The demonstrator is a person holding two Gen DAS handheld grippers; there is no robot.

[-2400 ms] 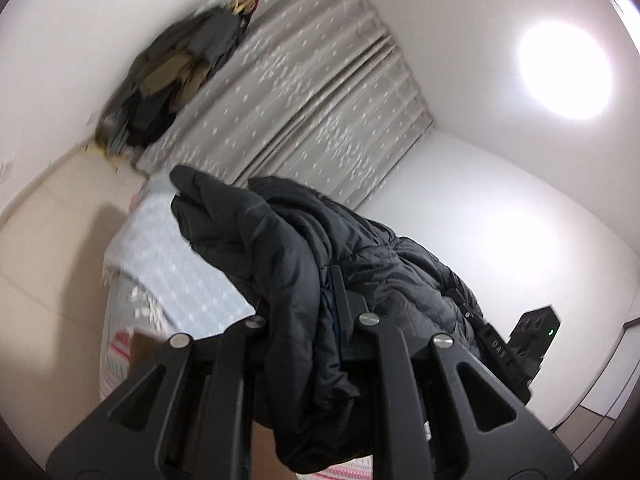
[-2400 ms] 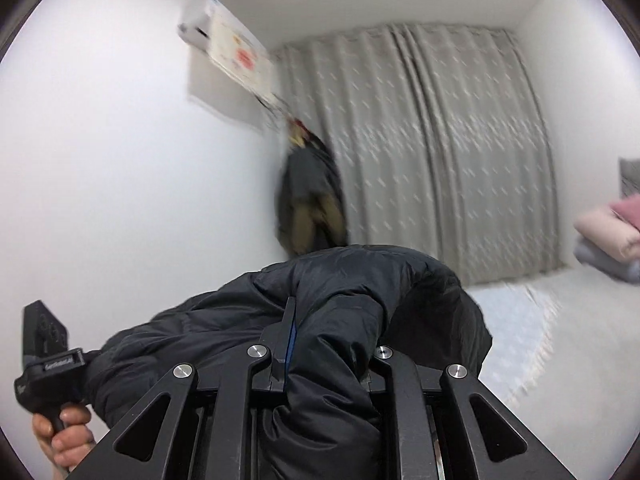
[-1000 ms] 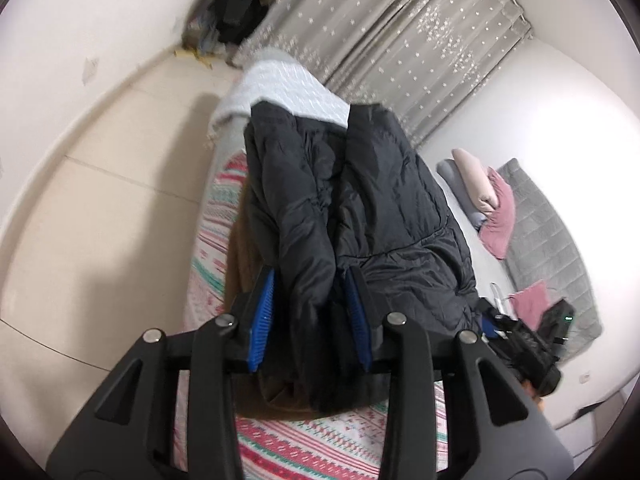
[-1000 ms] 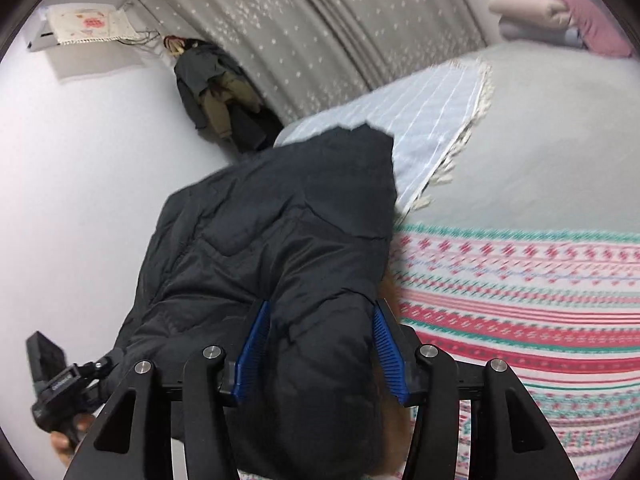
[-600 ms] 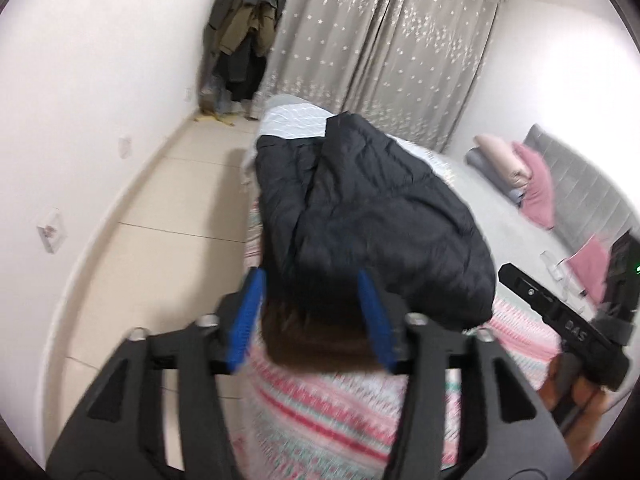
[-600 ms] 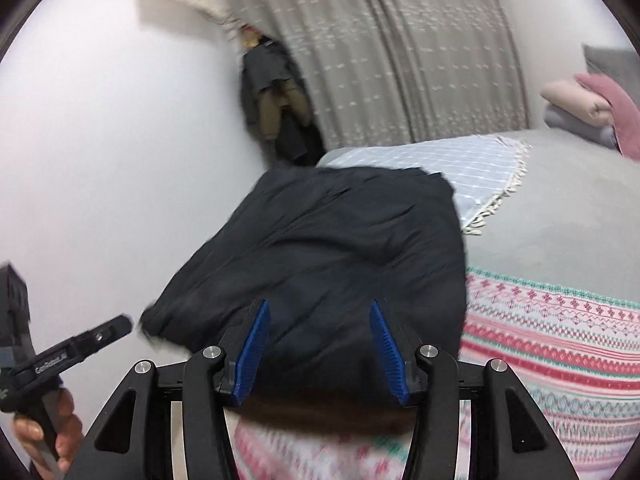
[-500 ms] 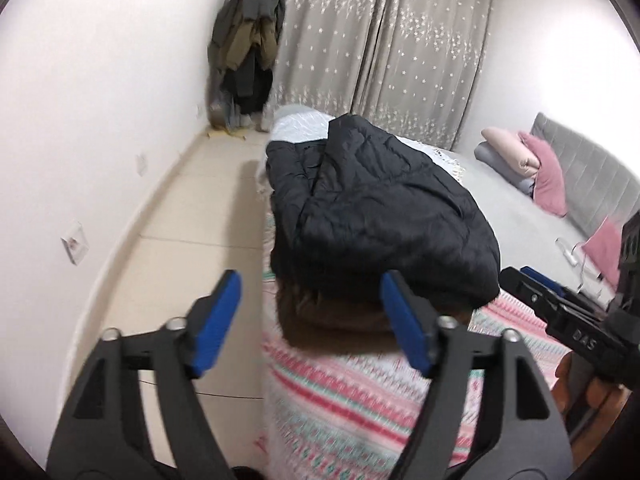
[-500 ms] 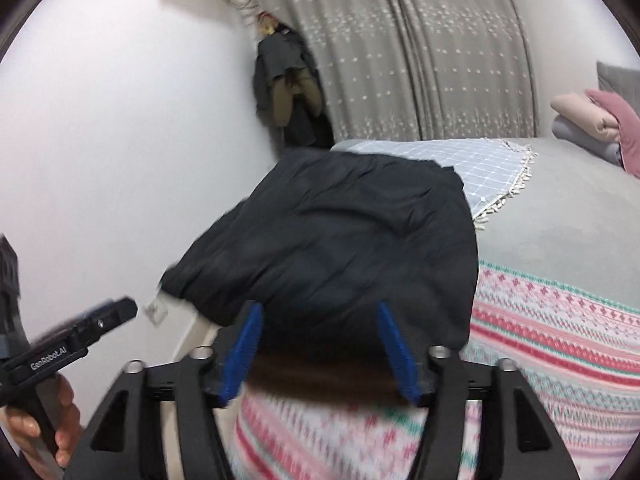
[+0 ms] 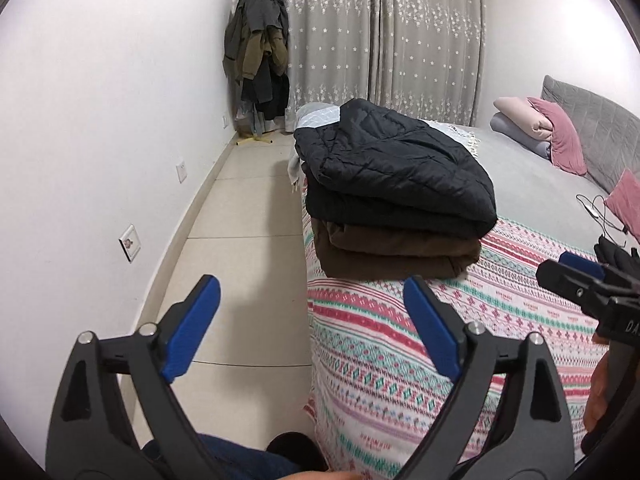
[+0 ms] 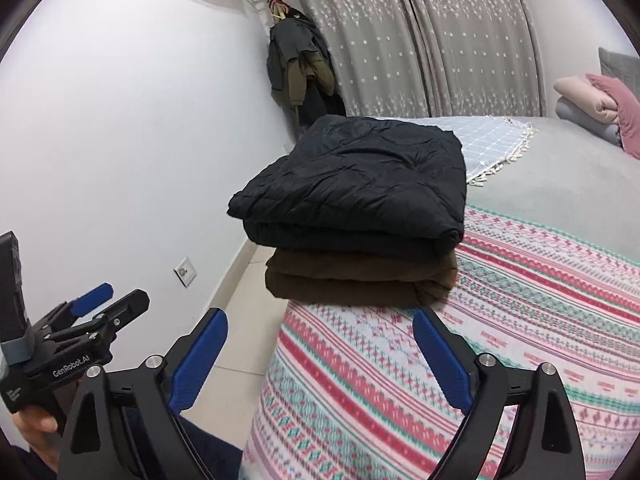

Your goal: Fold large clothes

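A folded black quilted jacket (image 9: pixel 396 168) lies on top of a folded brown garment (image 9: pixel 396 250), the two stacked near the corner of the bed (image 9: pixel 532 172), on the end of a striped patterned blanket (image 9: pixel 400 344) in pink, teal and white. The jacket overhangs the brown garment on the floor side. Behind the stack a pale blue checked throw with a fringe (image 10: pixel 492 140) lies across the grey bedspread.

The left gripper (image 9: pixel 312 320) sits short of the stack with its blue-padded jaws spread wide and nothing between them. The right gripper (image 10: pixel 320 348) is likewise clear of the clothes, jaws wide apart and empty.

Pink and grey pillows (image 9: pixel 532 124) are piled against a grey padded headboard (image 9: pixel 596 128). A cream tiled floor (image 9: pixel 232 216) runs between the bed and a white wall (image 9: pixel 100 120) with a socket plate (image 9: pixel 129 243). In the far corner a coat stand hung with dark and olive clothes (image 9: pixel 258 52) stands beside grey star-patterned curtains (image 9: pixel 384 36).
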